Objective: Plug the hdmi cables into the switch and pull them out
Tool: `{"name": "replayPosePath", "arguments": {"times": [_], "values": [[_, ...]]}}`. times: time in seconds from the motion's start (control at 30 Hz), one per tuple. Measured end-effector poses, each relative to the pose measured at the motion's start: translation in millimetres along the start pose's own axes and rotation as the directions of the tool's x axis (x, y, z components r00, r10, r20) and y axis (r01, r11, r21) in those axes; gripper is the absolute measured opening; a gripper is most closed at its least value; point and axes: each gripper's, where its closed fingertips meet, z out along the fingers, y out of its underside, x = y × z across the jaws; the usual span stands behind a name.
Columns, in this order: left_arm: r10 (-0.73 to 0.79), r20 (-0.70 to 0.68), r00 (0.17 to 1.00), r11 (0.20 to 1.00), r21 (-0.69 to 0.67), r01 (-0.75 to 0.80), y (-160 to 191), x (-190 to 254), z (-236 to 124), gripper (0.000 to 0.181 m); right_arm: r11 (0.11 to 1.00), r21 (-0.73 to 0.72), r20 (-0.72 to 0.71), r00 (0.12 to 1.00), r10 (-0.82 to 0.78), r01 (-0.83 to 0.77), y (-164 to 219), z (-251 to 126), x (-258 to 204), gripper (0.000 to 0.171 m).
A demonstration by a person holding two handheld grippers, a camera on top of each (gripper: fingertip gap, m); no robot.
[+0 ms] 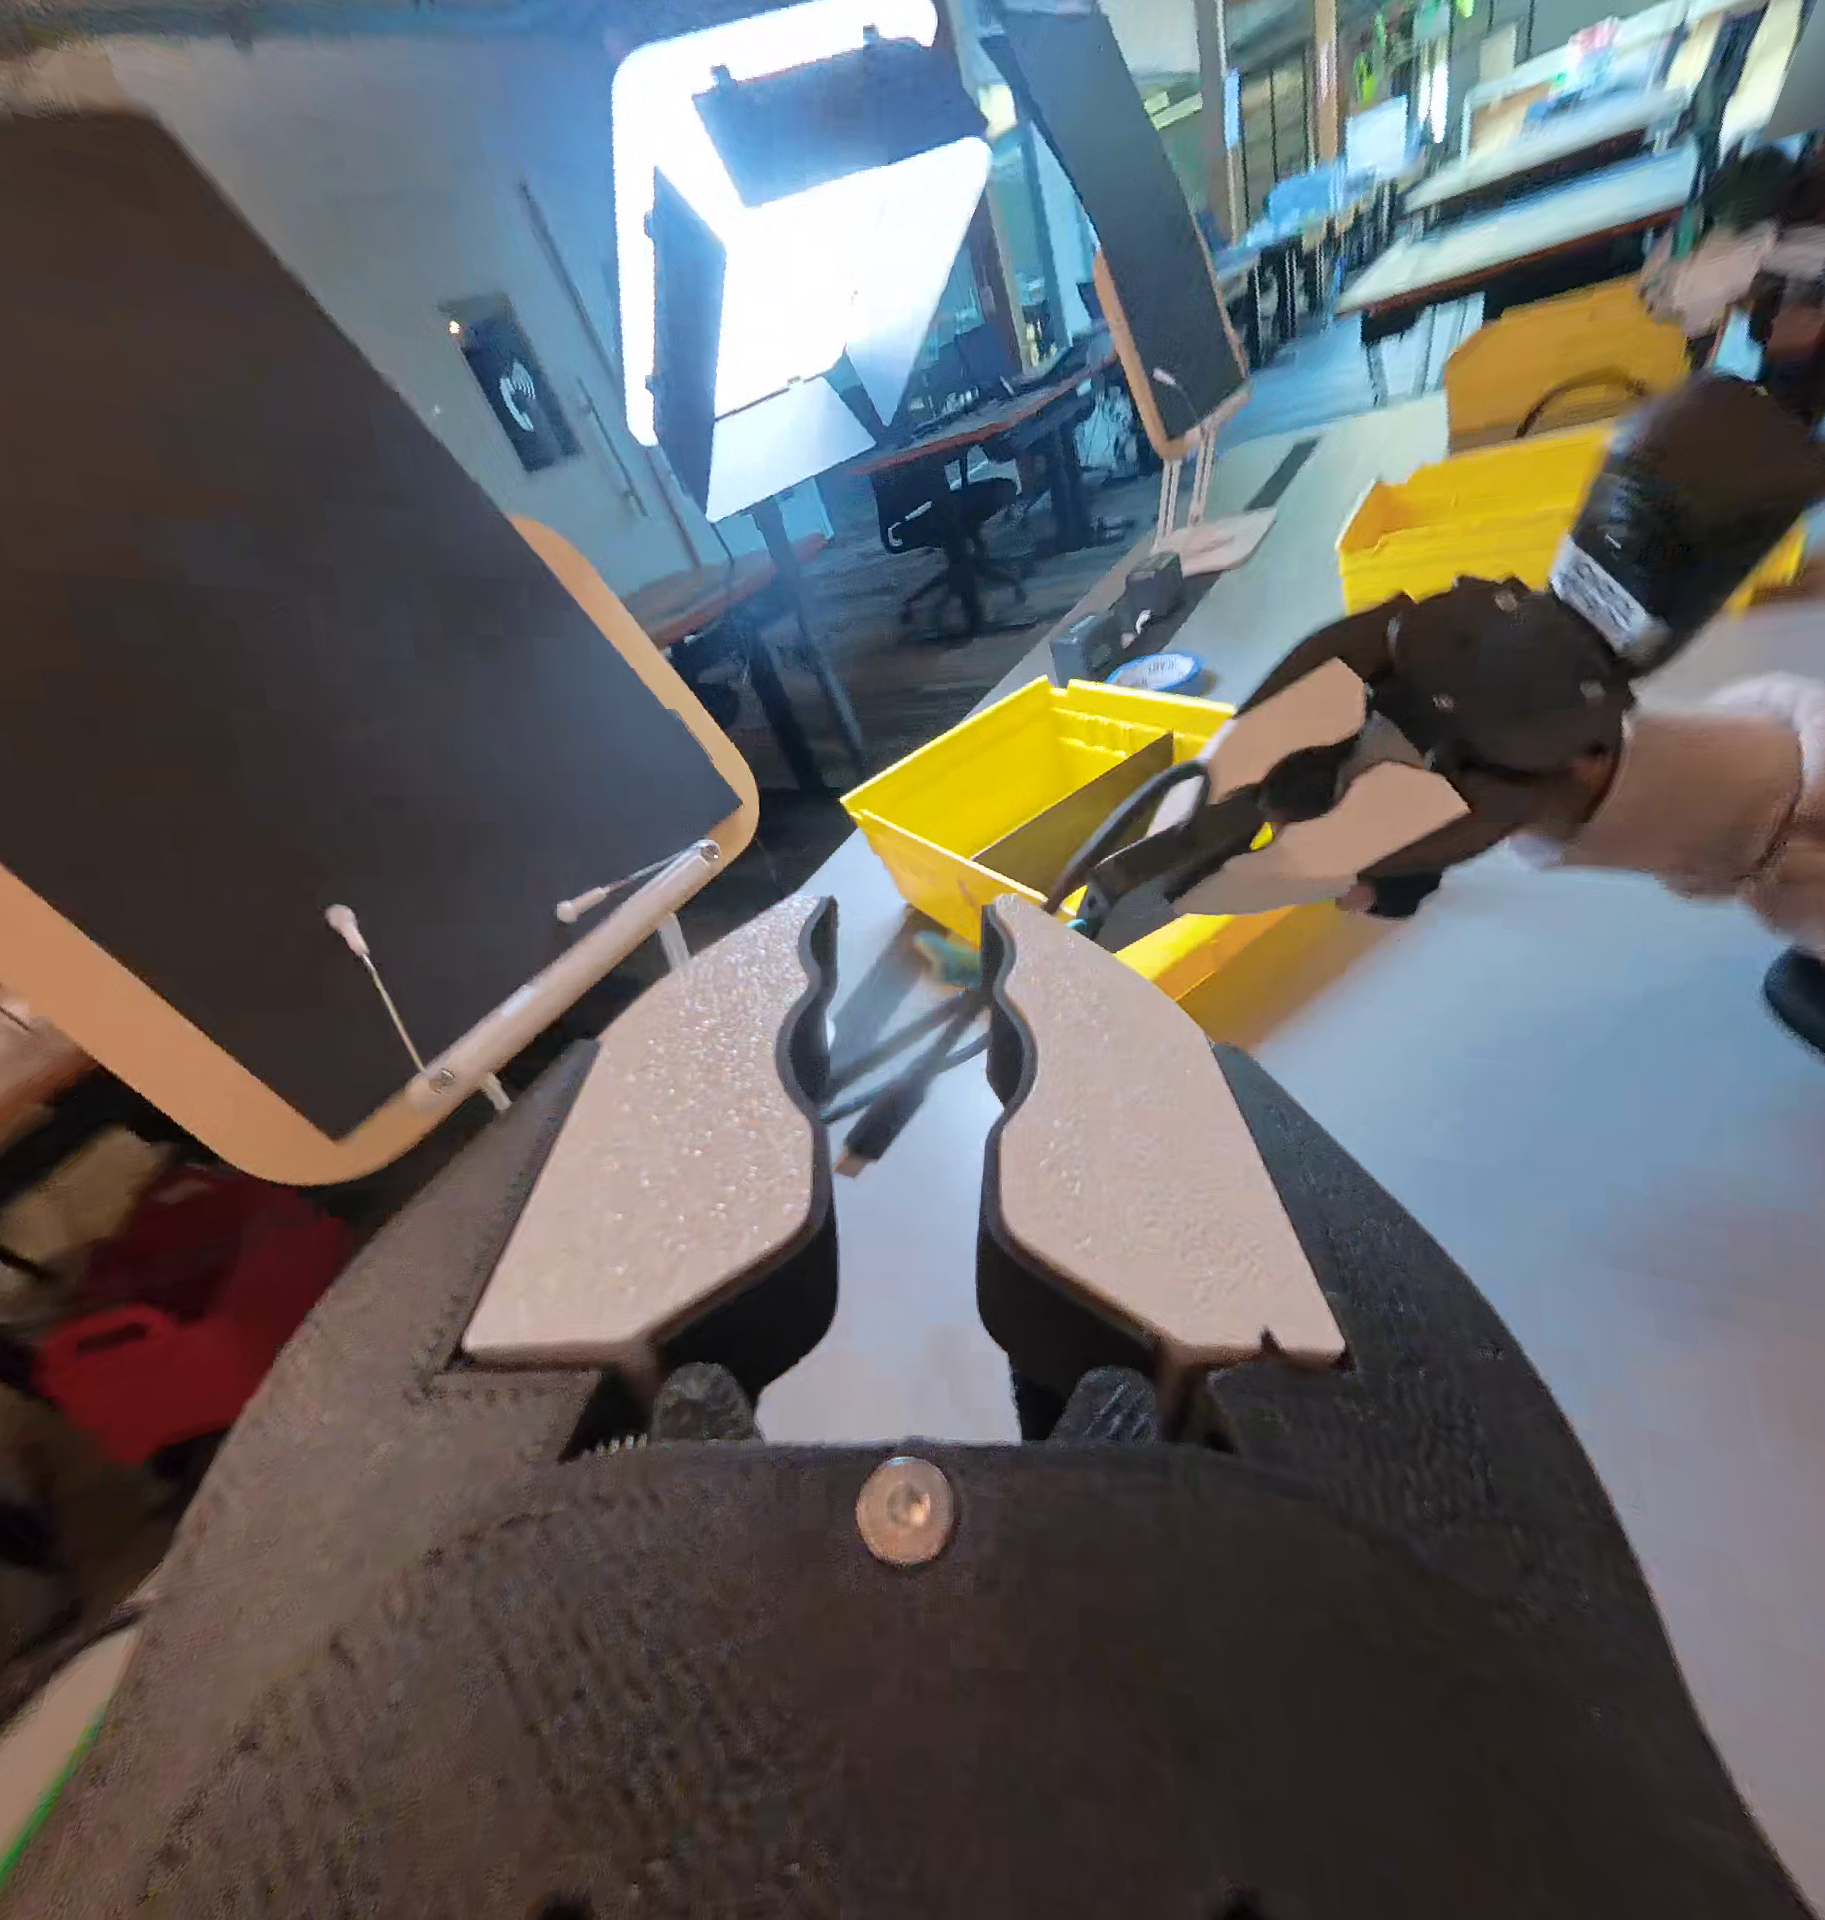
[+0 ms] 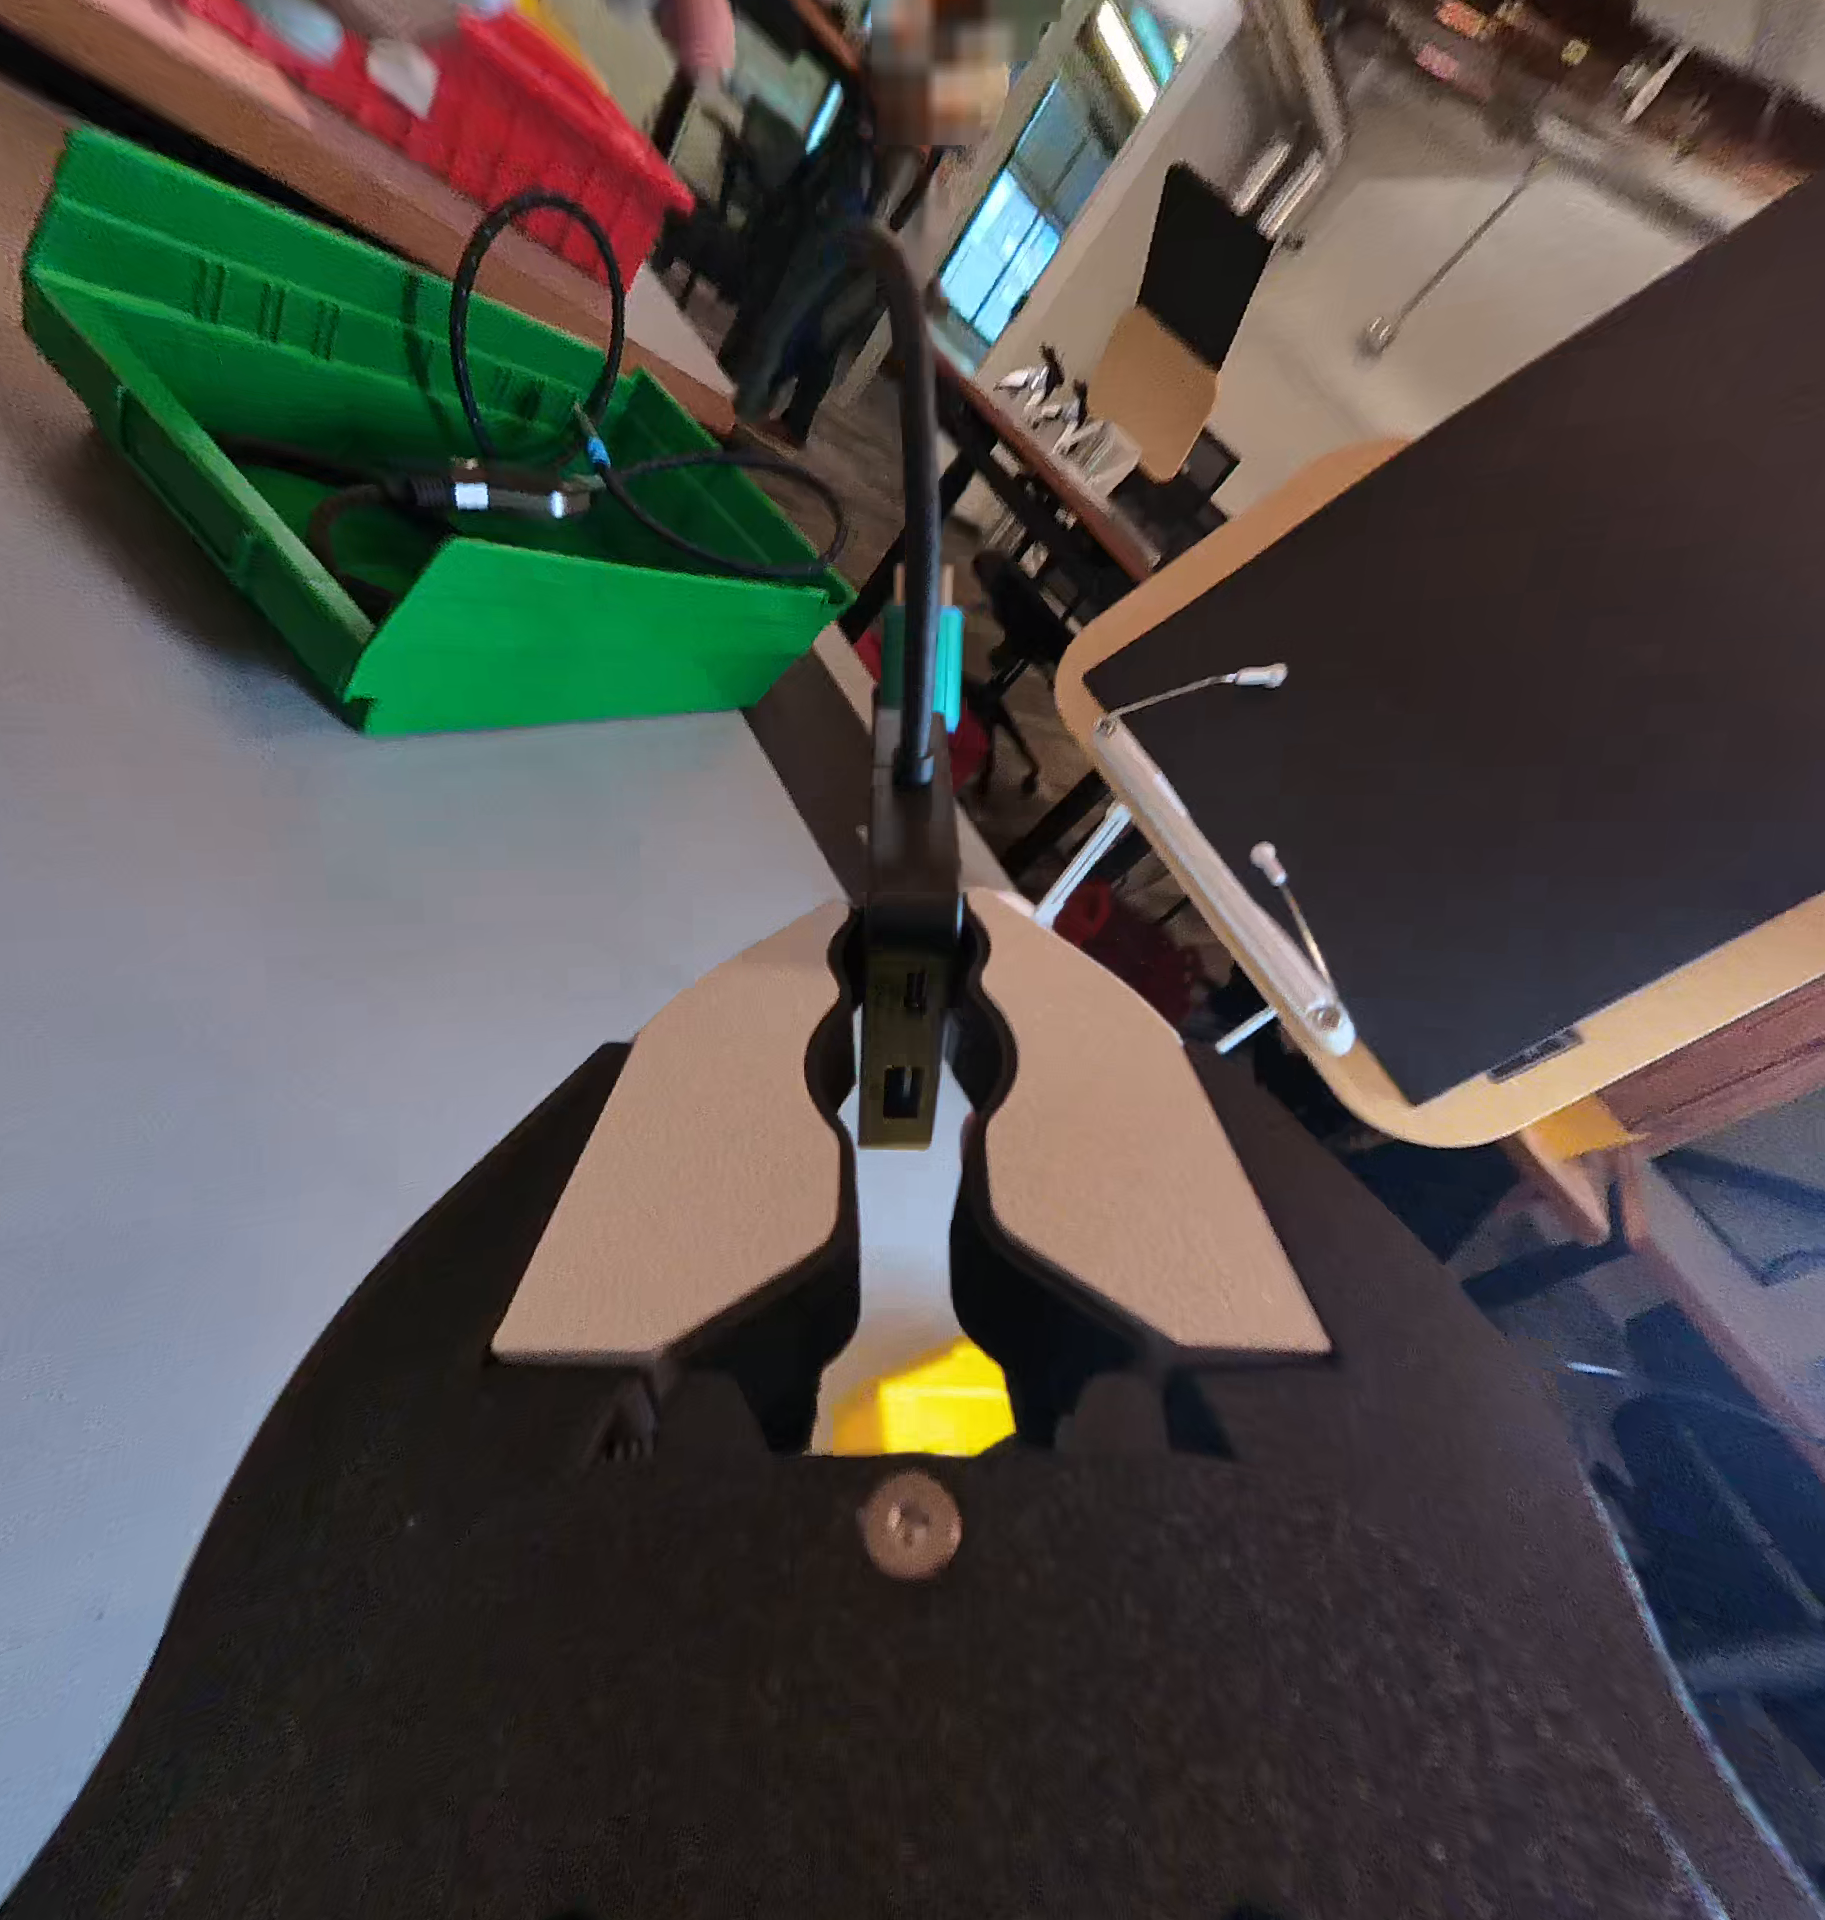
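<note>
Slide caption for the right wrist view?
Right hand-held gripper clamps the black switch, cable attached, above the grey table.

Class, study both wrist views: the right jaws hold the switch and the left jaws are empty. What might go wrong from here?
1. The switch is pinched only at its narrow sides in the right gripper, so it may twist when a plug is pushed in.
2. Its attached cable arcs upward and could tug it.
3. The left gripper hovers open above the loose cable and may miss the small plug.
</note>
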Motion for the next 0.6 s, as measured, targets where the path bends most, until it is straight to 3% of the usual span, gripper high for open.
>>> {"name": "replayPosePath", "arguments": {"times": [0.1,0.23,0.4,0.47,0.6], "values": [[0.186,-0.038,0.982,0.975,-0.119,-0.189,6.4,28.8,8.9,0.029,0.999,-0.038,0.055,0.998,-0.013,0.015,3.1,0.4,-7.7,0.014],[0.406,-0.155,0.901,0.855,-0.285,-0.434,45.3,67.2,41.9,0.04,0.996,-0.055,0.185,0.981,-0.062,0.073,-6.4,3.8,-38.6,0.014],[0.5,-0.335,0.799,0.736,-0.322,-0.596,92.7,104.6,69.0,0.034,0.989,-0.032,0.299,0.946,-0.128,0.144,-27.6,-0.6,-68.6,0.014],[0.489,-0.362,0.793,0.756,-0.276,-0.593,94.4,111.9,70.4,0.019,0.989,-0.023,0.306,0.943,-0.13,0.144,-32.3,-4.1,-68.8,0.014],[0.373,-0.352,0.858,0.878,-0.165,-0.45,74.0,108.6,66.3,0.015,0.998,0.052,0.253,0.967,-0.038,0.025,-48.9,-11.4,-47.8,0.025]]}}
